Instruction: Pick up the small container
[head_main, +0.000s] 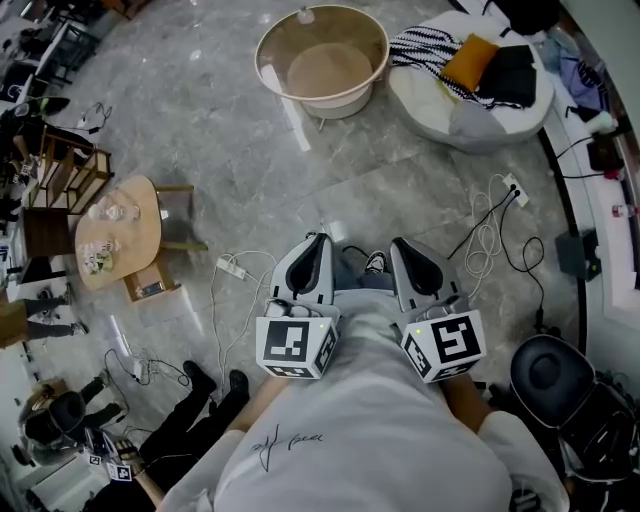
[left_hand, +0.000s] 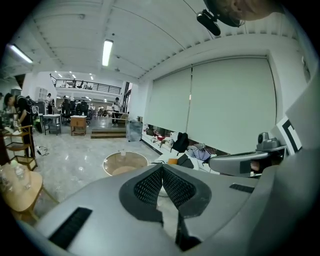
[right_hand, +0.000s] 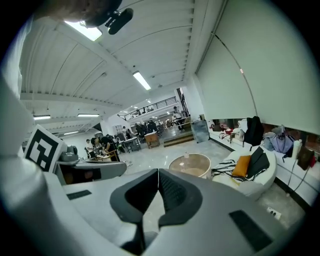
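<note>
Left claw (left_hand: 162, 167): jaws shut tip to tip with nothing between them; held at the person's waist, nose dipped slightly toward the floor.
Right claw (right_hand: 158, 172): jaws shut and empty too; just beside the left claw, at the same height and tilt.
Cables (head_main: 490, 235): loose loops on the grey floor, near and to the right of the right claw.
Wooden side table (head_main: 140, 235): well off to the left of the left claw, carrying a few clear glass items.
Round table (head_main: 384, 55): straight ahead of both claws and well apart from them; glass top in a pale rim.
Small container (head_main: 305, 15): probably the little clear piece with a pale top standing at the far edge of the round table, out of reach of either claw. It is too small to make out its material.
Handling, judged: light and rigid, with smooth walls that are likely to be slippery; it may skid or tip on the glass if nudged.
Hold, judged: pads on opposite sides of the body, below the cap, with a gentle squeeze.
</note>
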